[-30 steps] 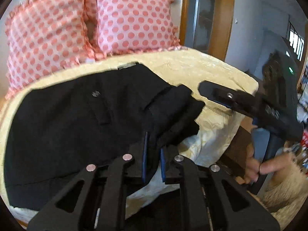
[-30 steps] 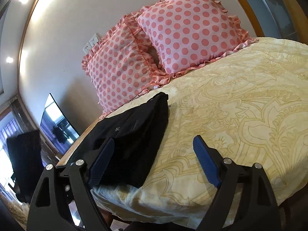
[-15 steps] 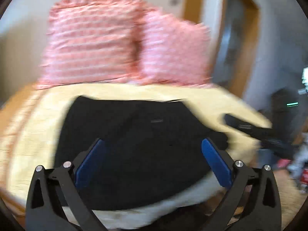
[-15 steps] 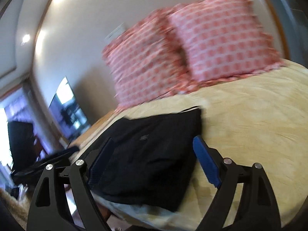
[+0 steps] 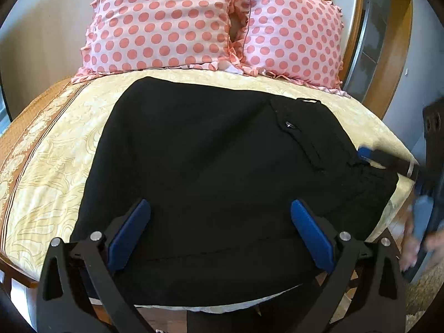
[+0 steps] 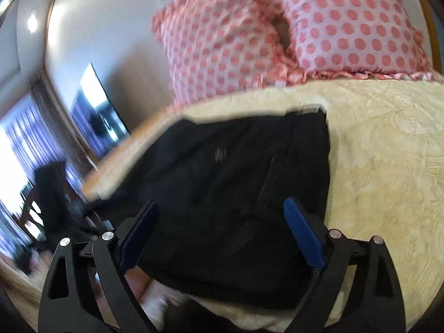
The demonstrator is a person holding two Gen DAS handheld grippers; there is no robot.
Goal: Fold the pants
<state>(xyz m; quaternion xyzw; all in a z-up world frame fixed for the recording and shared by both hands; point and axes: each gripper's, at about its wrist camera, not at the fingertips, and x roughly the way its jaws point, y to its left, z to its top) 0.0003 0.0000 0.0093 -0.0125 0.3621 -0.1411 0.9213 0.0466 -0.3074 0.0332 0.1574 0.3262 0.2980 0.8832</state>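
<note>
The black pants (image 5: 216, 172) lie folded flat on the yellow bedspread (image 5: 47, 152), near the bed's front edge. My left gripper (image 5: 220, 231) is open and empty, held over the pants' near edge. My right gripper (image 6: 220, 231) is open and empty too, over the pants (image 6: 230, 194) from the other side; its blue-tipped finger (image 5: 365, 153) shows at the right in the left wrist view. The right wrist view is blurred.
Two pink polka-dot pillows (image 5: 166, 25) stand against the wall at the head of the bed. A wooden door frame (image 5: 388, 55) is at the right. A television (image 6: 94, 111) and a window are off to the left in the right wrist view.
My left gripper was shut on the pants' edge a second ago; it has let go, opened and swung left. My right gripper has swung over the pants.
</note>
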